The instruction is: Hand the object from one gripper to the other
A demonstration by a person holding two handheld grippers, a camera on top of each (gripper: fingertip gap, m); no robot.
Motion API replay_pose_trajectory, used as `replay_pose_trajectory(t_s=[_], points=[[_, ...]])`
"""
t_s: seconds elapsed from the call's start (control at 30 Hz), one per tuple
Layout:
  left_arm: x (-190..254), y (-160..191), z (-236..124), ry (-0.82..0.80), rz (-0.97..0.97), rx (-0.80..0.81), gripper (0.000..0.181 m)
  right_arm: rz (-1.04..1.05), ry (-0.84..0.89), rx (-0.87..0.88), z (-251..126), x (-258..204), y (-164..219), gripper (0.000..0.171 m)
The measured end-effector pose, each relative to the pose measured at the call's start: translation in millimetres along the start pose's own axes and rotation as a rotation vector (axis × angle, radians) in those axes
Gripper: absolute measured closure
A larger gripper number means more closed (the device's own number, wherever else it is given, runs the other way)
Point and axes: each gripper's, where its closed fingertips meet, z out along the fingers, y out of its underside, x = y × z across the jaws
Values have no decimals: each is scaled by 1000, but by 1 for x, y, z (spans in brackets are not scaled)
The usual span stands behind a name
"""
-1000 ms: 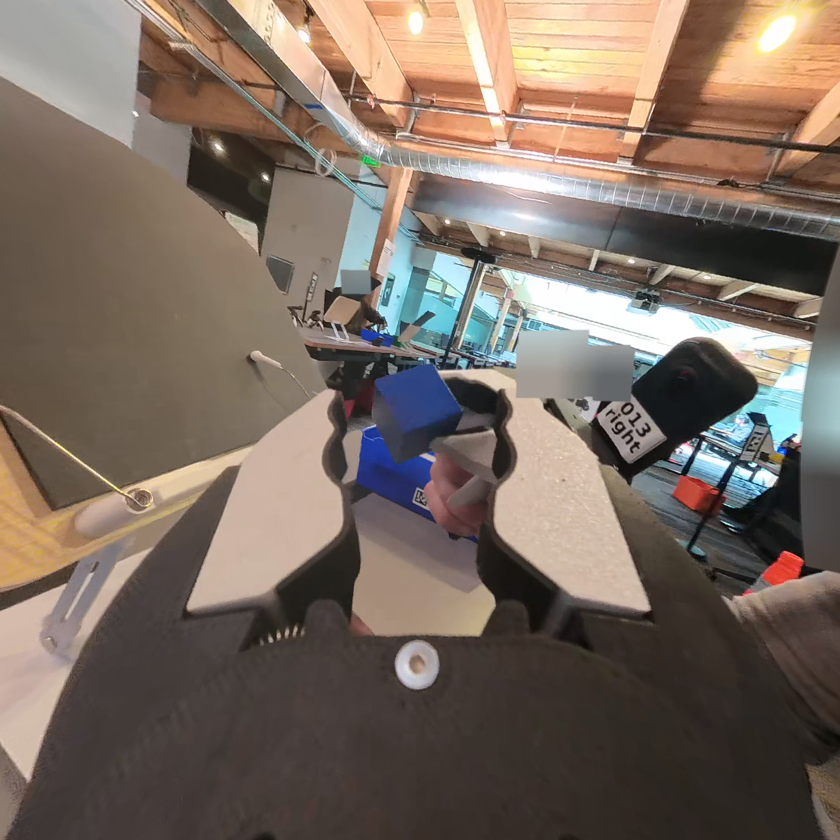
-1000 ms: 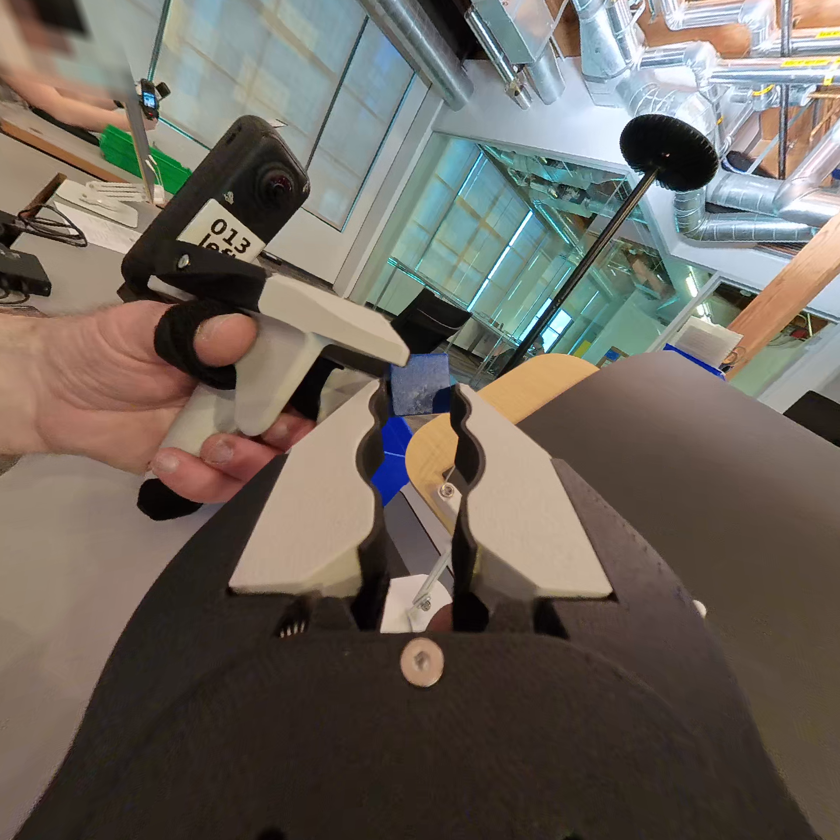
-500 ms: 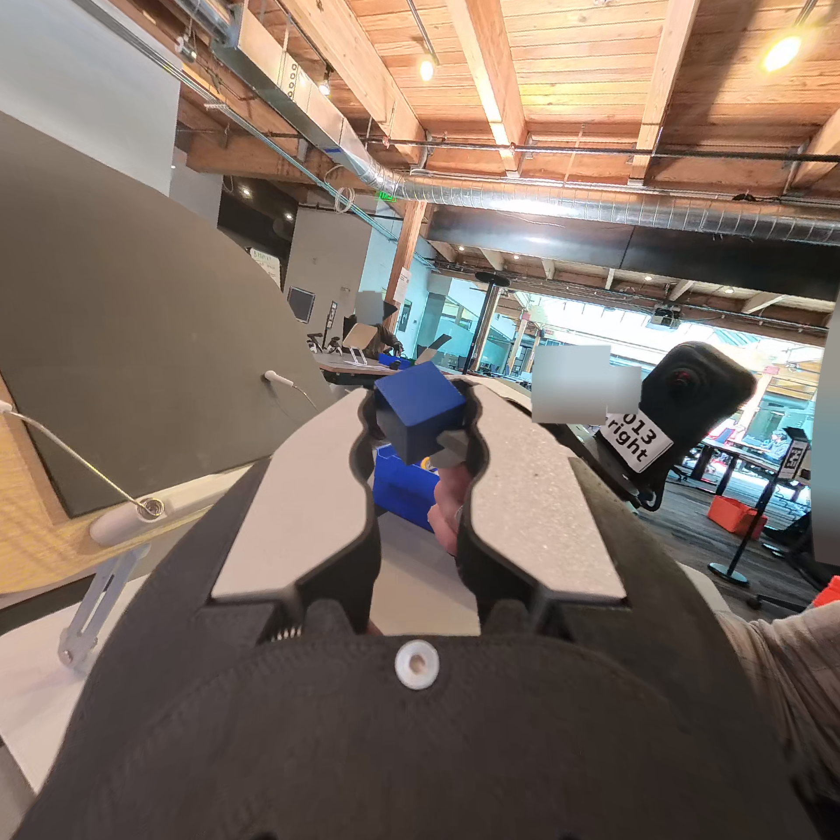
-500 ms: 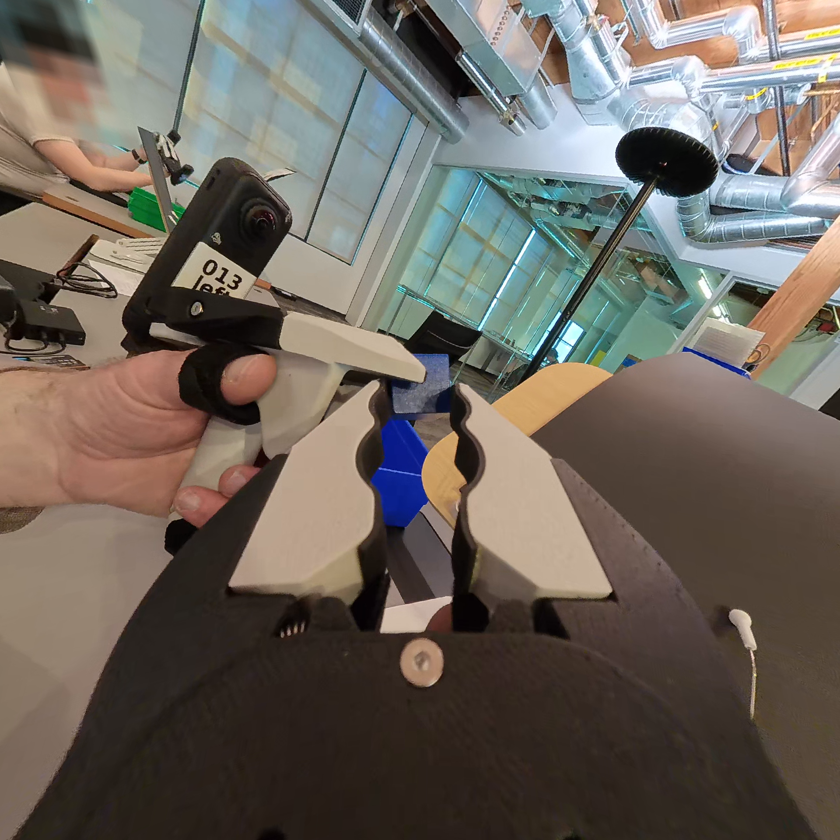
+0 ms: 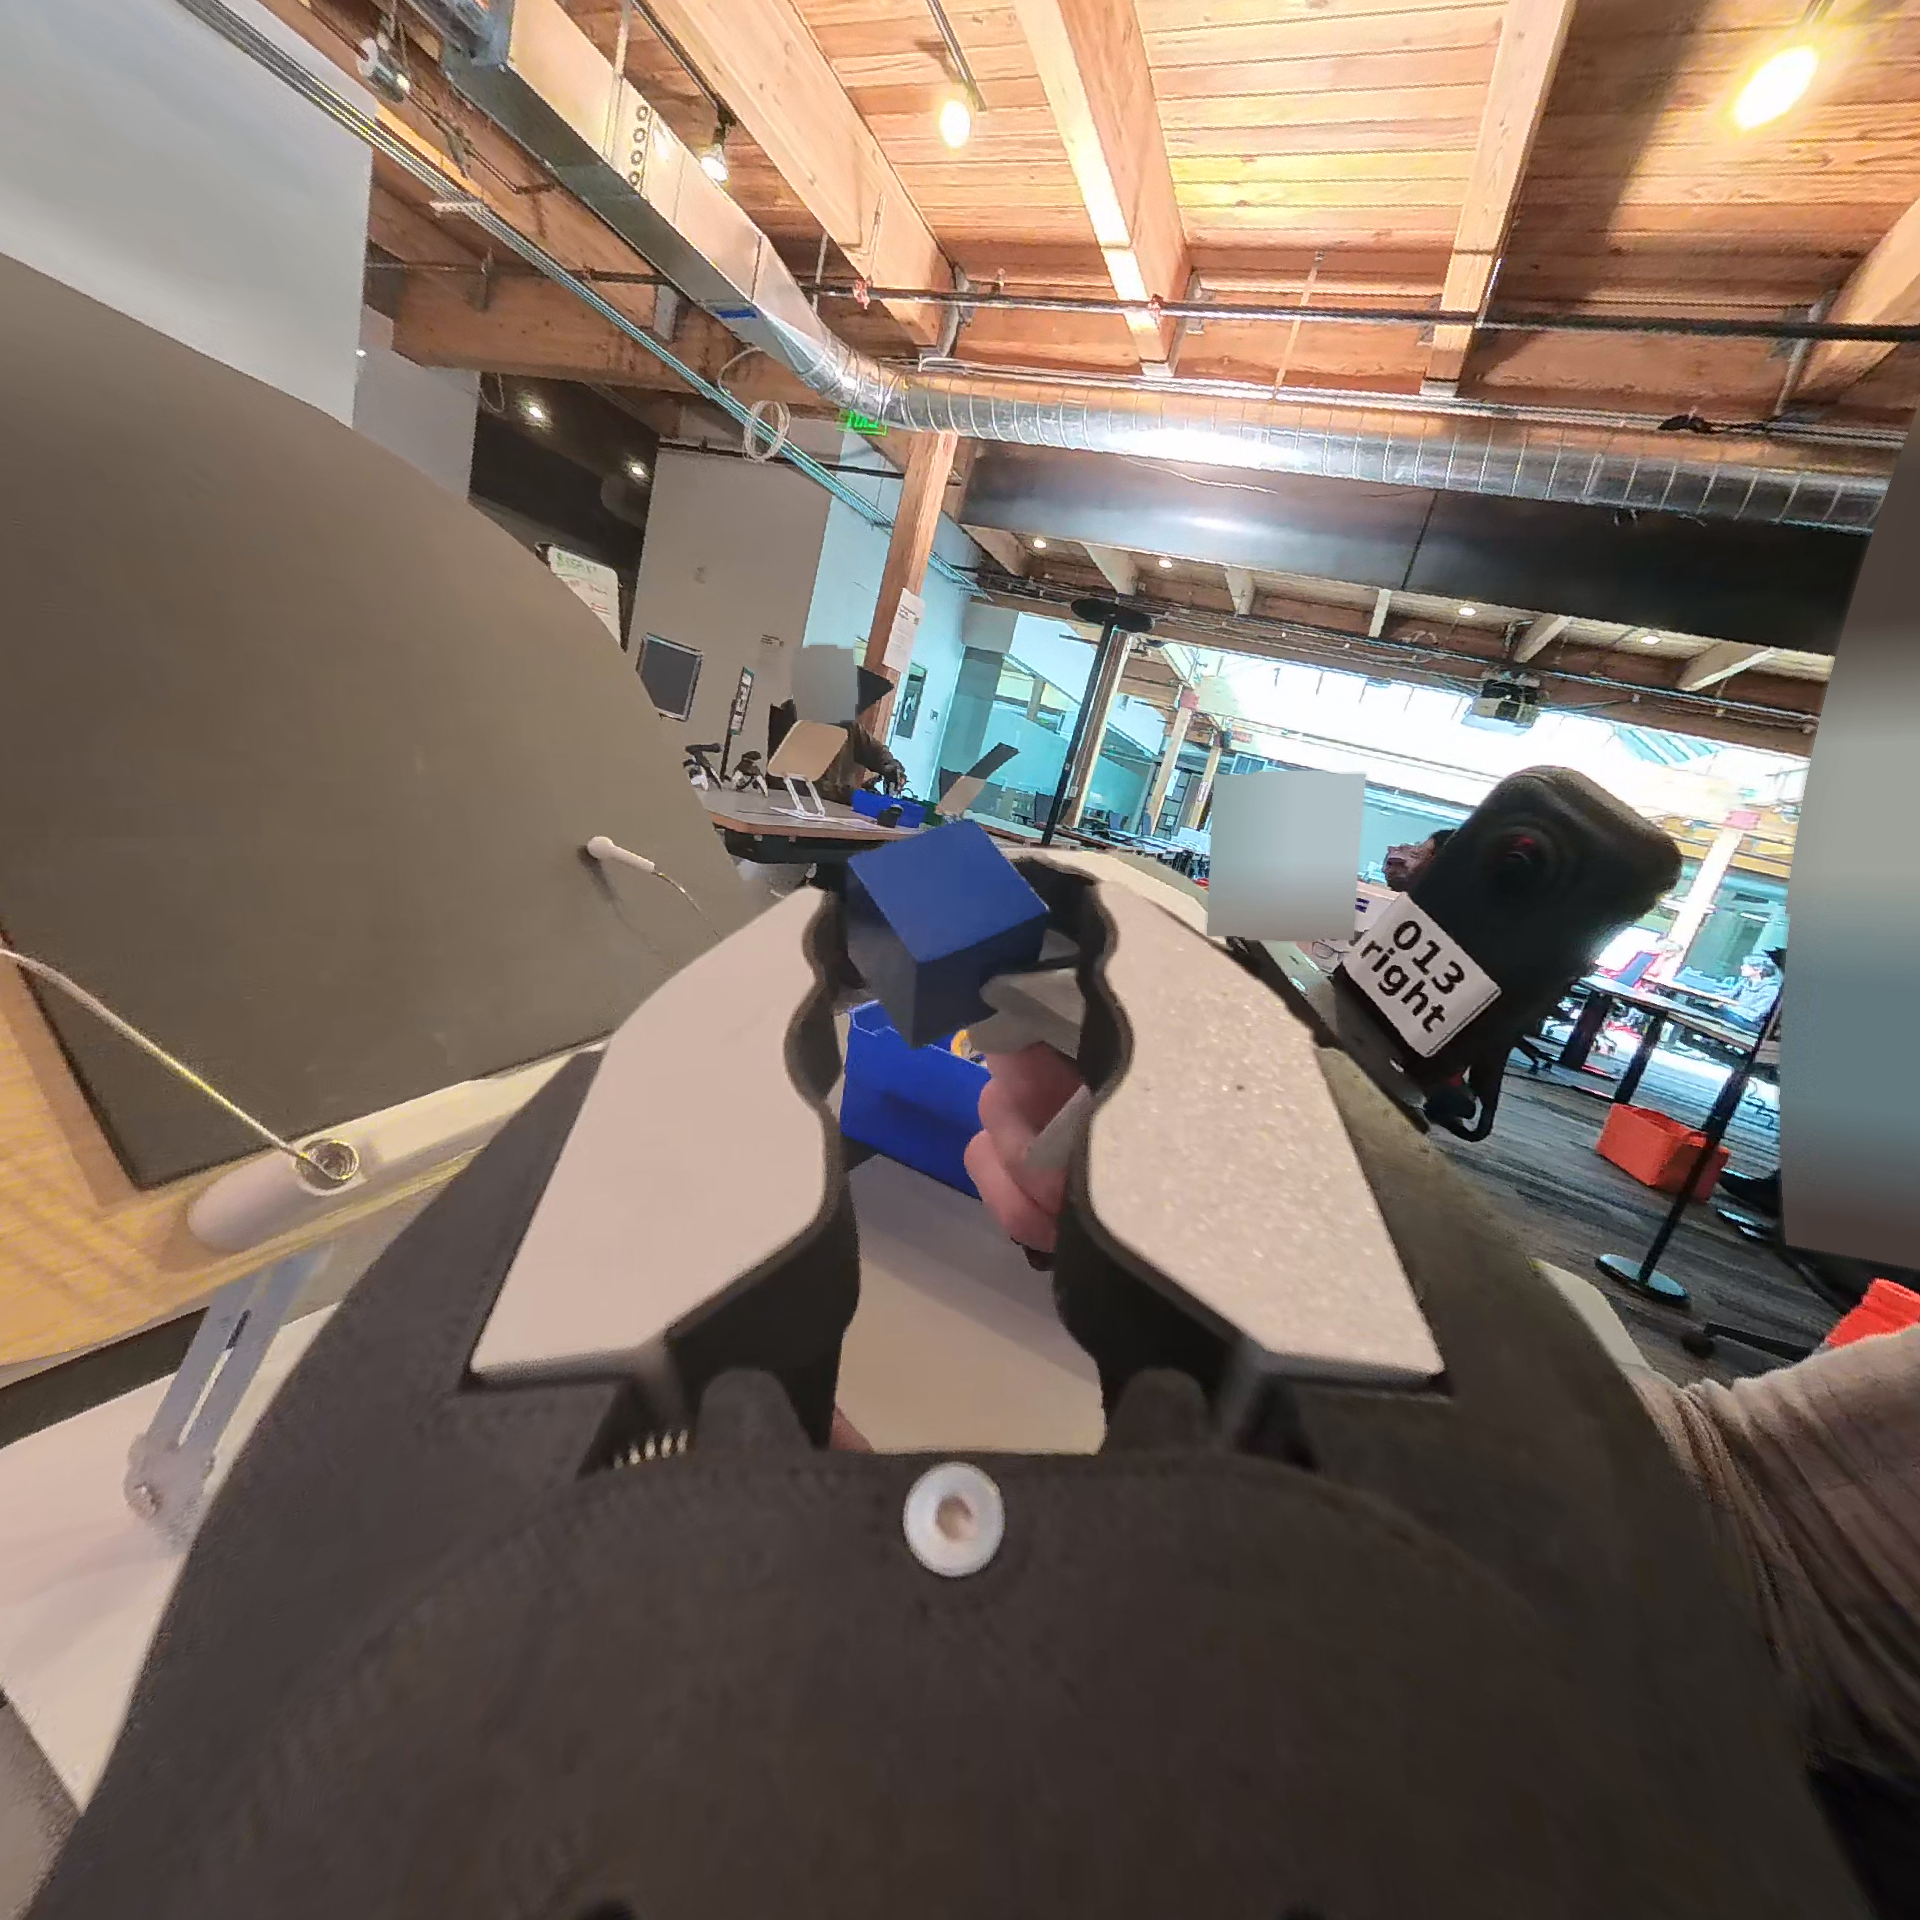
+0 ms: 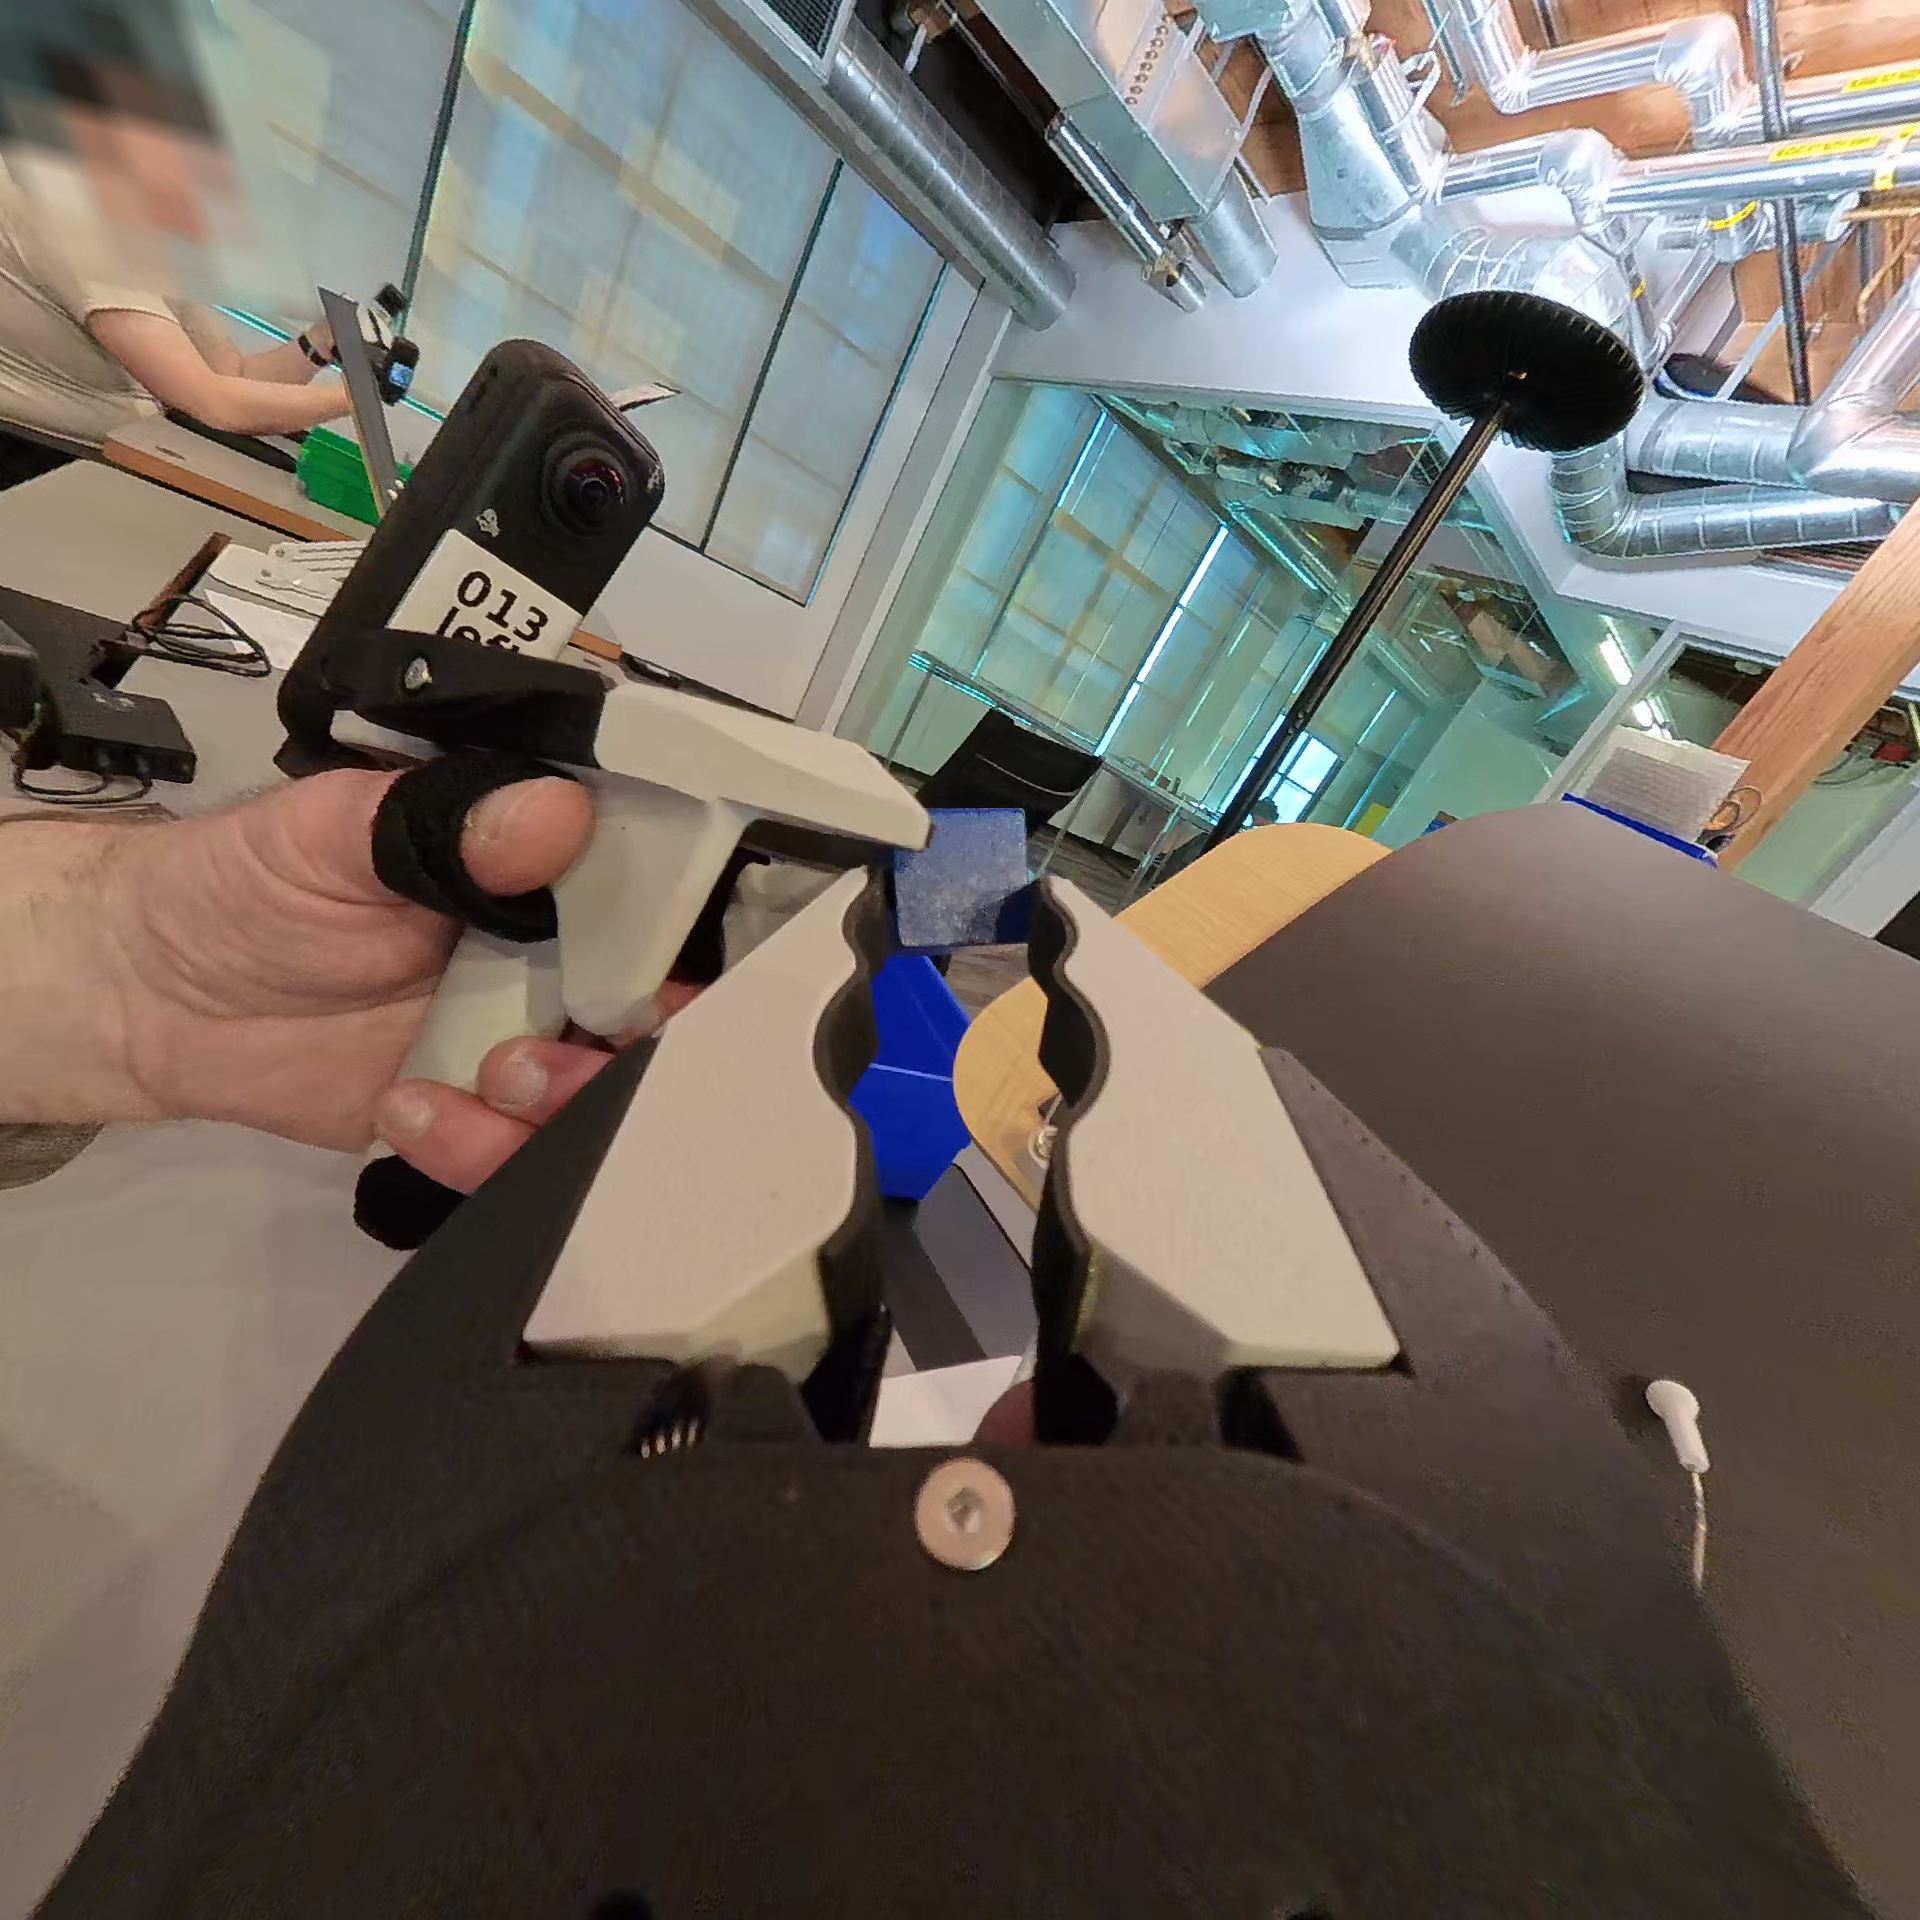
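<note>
A small blue cube (image 5: 940,935) is held up in the air between both grippers. My left gripper (image 5: 956,914) is shut on the cube at its fingertips. In the left wrist view one of the right gripper's grey fingers (image 5: 1023,1006) lies against the cube's lower right side. In the right wrist view the cube (image 6: 961,878) sits between the tips of my right gripper (image 6: 956,894), which is shut on it. There the left gripper's upper finger (image 6: 769,769) comes in from the left and touches the cube's top corner. A hand (image 6: 208,935) holds that gripper.
A blue bin (image 5: 904,1091) stands on the white table (image 5: 966,1309) behind the cube, also in the right wrist view (image 6: 904,1081). A dark grey curved panel (image 5: 260,727) on a wooden board (image 5: 62,1195) is to the left. An orange box (image 5: 1652,1148) sits on the floor. Both grippers' tips are close together, under 4 cm apart.
My left gripper has closed from wide open onto the cube over the last second. My right gripper has kept its grip. Both have shifted only slightly.
</note>
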Motion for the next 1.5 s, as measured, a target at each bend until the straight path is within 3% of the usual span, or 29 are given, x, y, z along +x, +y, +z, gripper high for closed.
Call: replay_pose_trajectory(t_s=[0.13,0.27,0.37,0.83,1.0,1.2,1.3,1.5], points=[[-2,0,-1,-14,12,3,146,5,8,8,1,-1,-1,147],[-3,0,0,-28,24,-2,135,17,5,27,1,-3,-3,147],[-3,-4,-1,-33,24,21,142,24,6,27,3,-5,-2,147],[-3,-4,-2,-78,121,21,143,98,-18,61,5,-13,-3,146],[-12,-18,-10,-201,421,2,143,110,-111,14,-3,-8,4,136],[-6,-12,-10,-308,1045,-145,143,410,-290,-53,-12,-10,3,125],[-7,2,-8,-354,1366,-241,143,433,-329,-59,-10,-19,1,119],[-3,24,-2,-360,1601,-313,143,418,-306,-191,-1,-32,19,123]])
